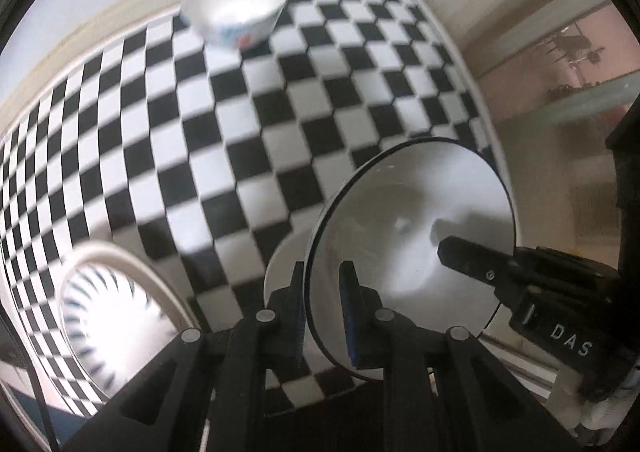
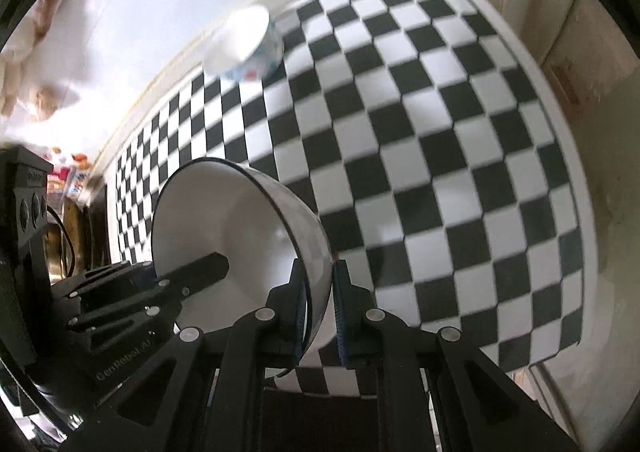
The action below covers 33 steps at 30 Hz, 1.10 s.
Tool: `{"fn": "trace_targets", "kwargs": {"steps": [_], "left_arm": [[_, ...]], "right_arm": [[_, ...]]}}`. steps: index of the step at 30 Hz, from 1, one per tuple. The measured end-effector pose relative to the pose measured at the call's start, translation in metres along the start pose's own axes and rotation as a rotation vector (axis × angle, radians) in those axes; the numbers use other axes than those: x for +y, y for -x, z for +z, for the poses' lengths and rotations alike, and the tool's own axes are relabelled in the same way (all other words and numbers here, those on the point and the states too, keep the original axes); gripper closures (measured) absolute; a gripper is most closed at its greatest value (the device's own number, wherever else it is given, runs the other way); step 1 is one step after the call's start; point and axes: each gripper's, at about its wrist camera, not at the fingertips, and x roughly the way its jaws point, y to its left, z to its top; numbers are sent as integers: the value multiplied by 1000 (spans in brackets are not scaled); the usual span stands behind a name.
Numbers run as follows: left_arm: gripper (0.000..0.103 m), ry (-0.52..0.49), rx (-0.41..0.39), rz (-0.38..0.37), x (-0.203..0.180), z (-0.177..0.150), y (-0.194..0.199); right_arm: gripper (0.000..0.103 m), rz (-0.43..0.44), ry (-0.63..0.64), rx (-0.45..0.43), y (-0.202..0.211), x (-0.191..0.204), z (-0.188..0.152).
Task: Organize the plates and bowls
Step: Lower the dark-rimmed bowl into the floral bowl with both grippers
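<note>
A white bowl with a thin dark rim (image 1: 412,228) (image 2: 224,228) hangs tilted above the checkered tablecloth (image 1: 224,124) (image 2: 420,124), held from both sides. My left gripper (image 1: 323,292) is shut on one edge of its rim, one finger inside and one outside. On the opposite edge my right gripper (image 2: 320,292) is shut the same way. Each wrist view shows the other gripper reaching into the bowl: the right gripper (image 1: 472,258) and the left gripper (image 2: 200,272). A small white bowl with blue and red marks (image 1: 236,8) (image 2: 244,44) stands far back on the cloth.
A white dish with blue radial stripes (image 1: 100,316) lies at the lower left in the left wrist view. A pale wall runs along the table's far edge. The cloth's right border (image 2: 560,156) meets a beige surface.
</note>
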Motion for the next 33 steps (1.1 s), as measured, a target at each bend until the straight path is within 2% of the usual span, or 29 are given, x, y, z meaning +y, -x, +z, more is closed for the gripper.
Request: {"fn": "trace_targets", "kwargs": {"steps": [8, 16, 26, 33], "left_arm": [[90, 14, 36, 81, 9, -15, -29], [90, -3, 35, 174, 4, -19, -44], [90, 16, 48, 183, 1, -13, -59], [90, 44, 55, 163, 11, -16, -63]], "right_arm": [[89, -31, 26, 51, -35, 5, -26], [89, -81, 53, 62, -51, 13, -26], [87, -110, 73, 100, -64, 17, -21], [79, -77, 26, 128, -62, 15, -20]]}}
